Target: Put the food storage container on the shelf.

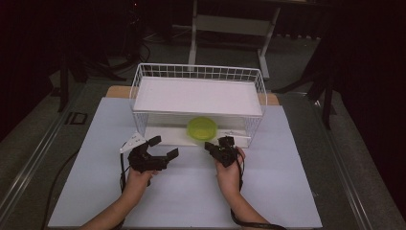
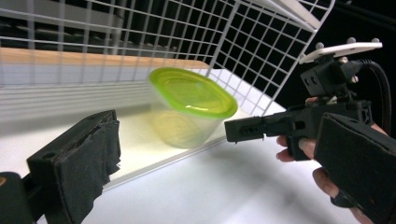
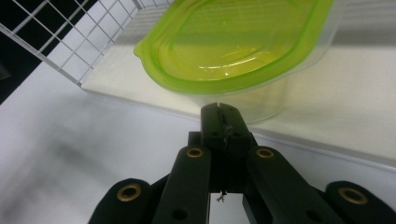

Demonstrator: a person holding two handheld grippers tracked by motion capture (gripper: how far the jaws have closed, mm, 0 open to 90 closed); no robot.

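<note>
Sitting: a clear plastic container (image 1: 201, 128) with a green lid (image 2: 192, 91) rests on the lower white shelf (image 1: 165, 134) of a white wire rack (image 1: 198, 72), at the shelf's front edge, on the bench (image 1: 268, 191)
Left gripper (image 1: 163, 147): jaws spread wide and empty, just to the left of the container and apart from it
Right gripper (image 1: 219, 144): jaws pressed together with nothing between them, tips just in front of the container's wall; in the right gripper view they sit under the lid's rim, and I cannot tell whether they touch
Handling: probably light, thin-walled and a little springy; smooth plastic is likely to slip, and it could skid back on the shelf if nudged
Hold: across the wall below the lid rim, or on the rim itself, looks most secure
Hard to tell: whether anything is inside; the walls look empty but blurred
Cut off: the upper shelf (image 1: 198, 96) hides the container's far side from above
</note>
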